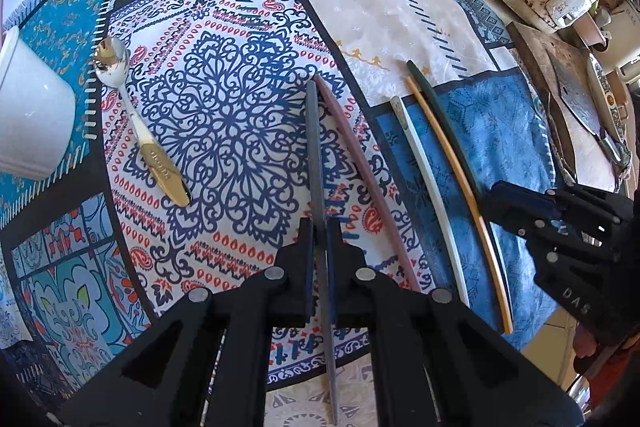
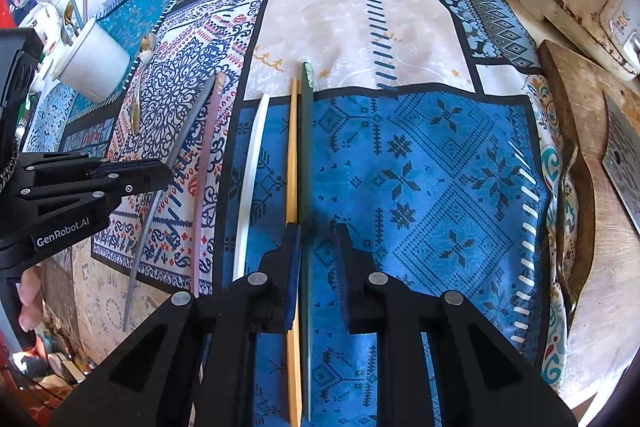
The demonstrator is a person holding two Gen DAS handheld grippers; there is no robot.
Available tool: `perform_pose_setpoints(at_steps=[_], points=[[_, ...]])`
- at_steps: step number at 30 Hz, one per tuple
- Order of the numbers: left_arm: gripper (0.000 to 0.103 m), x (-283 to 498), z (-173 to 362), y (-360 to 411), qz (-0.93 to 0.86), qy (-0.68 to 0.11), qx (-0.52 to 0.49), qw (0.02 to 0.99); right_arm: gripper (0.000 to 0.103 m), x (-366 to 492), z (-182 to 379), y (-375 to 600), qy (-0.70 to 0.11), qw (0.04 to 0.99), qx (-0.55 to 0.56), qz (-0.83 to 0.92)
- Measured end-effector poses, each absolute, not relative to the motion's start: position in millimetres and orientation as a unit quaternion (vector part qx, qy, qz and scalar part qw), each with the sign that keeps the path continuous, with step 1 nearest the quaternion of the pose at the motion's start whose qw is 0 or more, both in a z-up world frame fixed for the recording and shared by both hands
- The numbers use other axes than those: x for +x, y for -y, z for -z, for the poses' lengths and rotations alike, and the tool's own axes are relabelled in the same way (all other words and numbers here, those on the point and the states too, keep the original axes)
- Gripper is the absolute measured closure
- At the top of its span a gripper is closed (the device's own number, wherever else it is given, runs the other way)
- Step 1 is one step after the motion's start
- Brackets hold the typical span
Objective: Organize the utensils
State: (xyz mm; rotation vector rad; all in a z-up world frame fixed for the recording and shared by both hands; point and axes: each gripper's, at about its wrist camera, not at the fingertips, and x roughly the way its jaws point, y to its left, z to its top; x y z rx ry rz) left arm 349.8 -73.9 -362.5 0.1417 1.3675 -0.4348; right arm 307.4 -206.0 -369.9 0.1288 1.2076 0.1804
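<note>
Pinching grey chopstick [image 1: 317, 163]: left hand-held gripper [image 1: 319, 227]; right hand-held gripper [image 2: 318, 231] spread, straddling green chopstick [image 2: 307, 163].

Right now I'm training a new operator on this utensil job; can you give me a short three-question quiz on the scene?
1. True or false: the left gripper is shut on the grey chopstick.
2. Which chopstick lies between the right gripper's fingers: A white, B dark green, C pink?
3. Fill in: the spoon lies beside the white ____.

Key: 1 true; 2 B, the dark green chopstick; 3 cup.
</note>
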Motion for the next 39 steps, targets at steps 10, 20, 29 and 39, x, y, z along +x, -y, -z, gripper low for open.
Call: perform_pose_setpoints(at_steps=[10,20,29,39], points=[[0.098,361,363,92,0.21,-0.632,0.082,0.741,0.098,329,373,196,-0.575,0.813,0.054,-0.078],[0.099,349,351,68,0.216,-0.61,0.084,0.757,0.098,327,369,195,-0.568,0.817,0.059,-0.078],[0.099,345,315,34,0.2,-0.577,0.046,0.791,0.098,320,351,202,-0.536,0.836,0.079,-0.087],[0.099,345,270,12,0.178,-0.524,0.013,0.833,0.098,324,311,188,-0.493,0.859,0.079,-0.115]])
